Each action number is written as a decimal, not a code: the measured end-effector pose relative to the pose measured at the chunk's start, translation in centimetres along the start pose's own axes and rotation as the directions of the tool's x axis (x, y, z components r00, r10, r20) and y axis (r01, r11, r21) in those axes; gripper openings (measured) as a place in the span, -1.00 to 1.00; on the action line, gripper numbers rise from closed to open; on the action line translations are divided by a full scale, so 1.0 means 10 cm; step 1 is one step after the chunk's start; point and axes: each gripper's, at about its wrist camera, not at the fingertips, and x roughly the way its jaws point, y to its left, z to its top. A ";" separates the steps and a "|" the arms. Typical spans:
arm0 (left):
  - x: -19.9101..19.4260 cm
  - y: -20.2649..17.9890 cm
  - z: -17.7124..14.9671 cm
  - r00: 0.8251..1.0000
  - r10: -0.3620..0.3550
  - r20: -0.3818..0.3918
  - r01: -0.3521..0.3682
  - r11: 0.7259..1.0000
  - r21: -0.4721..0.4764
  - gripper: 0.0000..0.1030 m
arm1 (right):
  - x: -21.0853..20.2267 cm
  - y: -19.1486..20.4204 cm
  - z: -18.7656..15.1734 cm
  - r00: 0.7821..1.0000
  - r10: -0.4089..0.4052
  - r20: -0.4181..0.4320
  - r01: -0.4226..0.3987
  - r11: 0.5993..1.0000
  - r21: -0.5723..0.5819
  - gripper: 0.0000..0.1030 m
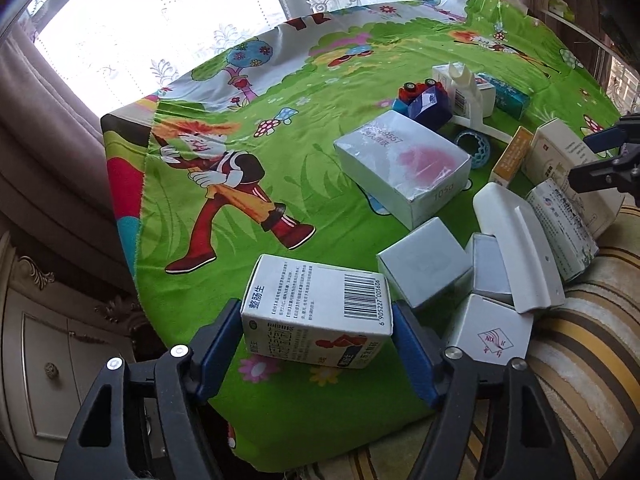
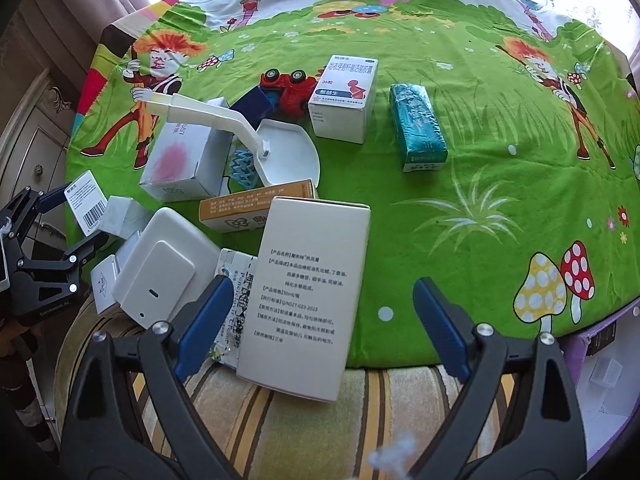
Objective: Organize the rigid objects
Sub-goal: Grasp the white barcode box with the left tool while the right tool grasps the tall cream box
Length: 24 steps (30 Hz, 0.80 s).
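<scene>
My left gripper (image 1: 316, 344) is shut on a white medicine box with a barcode (image 1: 316, 308), held just above the green cartoon cloth (image 1: 240, 200); the box also shows in the right wrist view (image 2: 86, 202). My right gripper (image 2: 320, 324) is open, its jaws wide around the near end of a tall white box with printed text (image 2: 308, 292) without touching it. Several small white boxes (image 1: 424, 268) and a white flat case (image 2: 160, 268) lie clustered between the two grippers.
A large white box with a pink mark (image 2: 176, 164), an orange box (image 2: 256, 208), a white dustpan-like piece (image 2: 288, 156), a red and blue toy truck (image 2: 284, 88), another medicine box (image 2: 344, 96) and a teal box (image 2: 418, 128) lie on the cloth. A striped cushion (image 2: 304, 420) borders the near edge.
</scene>
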 end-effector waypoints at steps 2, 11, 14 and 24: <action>0.00 -0.02 0.00 1.000 0.008 -0.001 -0.008 1.000 0.008 0.40 | 0.06 -0.01 0.01 1.000 -0.003 -0.017 0.003 1.000 0.000 0.52; -0.14 0.07 0.07 0.998 0.061 0.030 -0.060 0.998 -0.024 0.39 | 0.04 -0.09 -0.02 1.000 0.024 -0.004 -0.024 1.000 0.007 0.09; -0.25 0.11 0.10 0.995 0.091 0.047 -0.088 0.994 -0.060 0.39 | -0.04 -0.13 -0.04 0.999 0.038 0.026 -0.039 0.999 0.017 0.09; -0.80 -0.16 0.20 0.985 0.020 0.171 0.005 0.989 -0.147 0.39 | -0.38 -0.28 -0.24 0.994 0.039 0.107 -0.040 0.999 0.011 0.09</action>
